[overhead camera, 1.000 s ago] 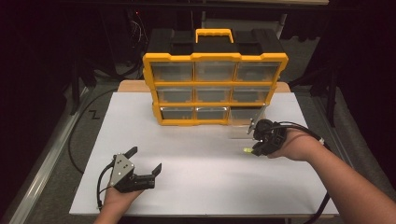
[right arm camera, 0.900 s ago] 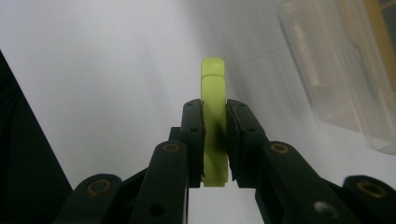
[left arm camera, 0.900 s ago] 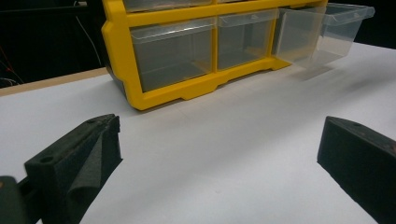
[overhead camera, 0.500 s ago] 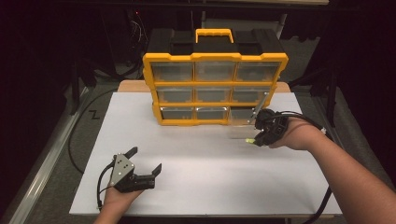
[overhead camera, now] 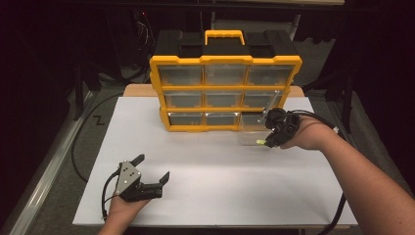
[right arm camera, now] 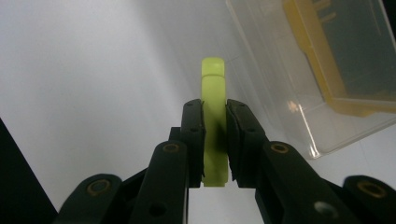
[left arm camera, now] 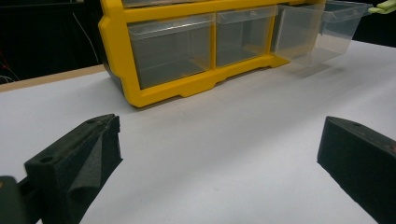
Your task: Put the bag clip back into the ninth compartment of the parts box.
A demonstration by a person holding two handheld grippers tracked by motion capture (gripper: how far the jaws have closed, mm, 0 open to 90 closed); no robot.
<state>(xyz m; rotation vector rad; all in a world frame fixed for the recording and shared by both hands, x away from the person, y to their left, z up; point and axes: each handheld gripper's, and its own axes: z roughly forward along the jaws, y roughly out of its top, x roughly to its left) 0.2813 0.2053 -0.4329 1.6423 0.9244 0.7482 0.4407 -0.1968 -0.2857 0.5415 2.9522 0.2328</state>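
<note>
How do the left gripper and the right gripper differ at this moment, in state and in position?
The left gripper is open and holds nothing, while the right gripper is shut on a yellow-green piece. The left gripper rests low at the table's near edge; the right gripper is by the pulled-out clear drawer of the yellow organizer. Both have black jaws.
</note>
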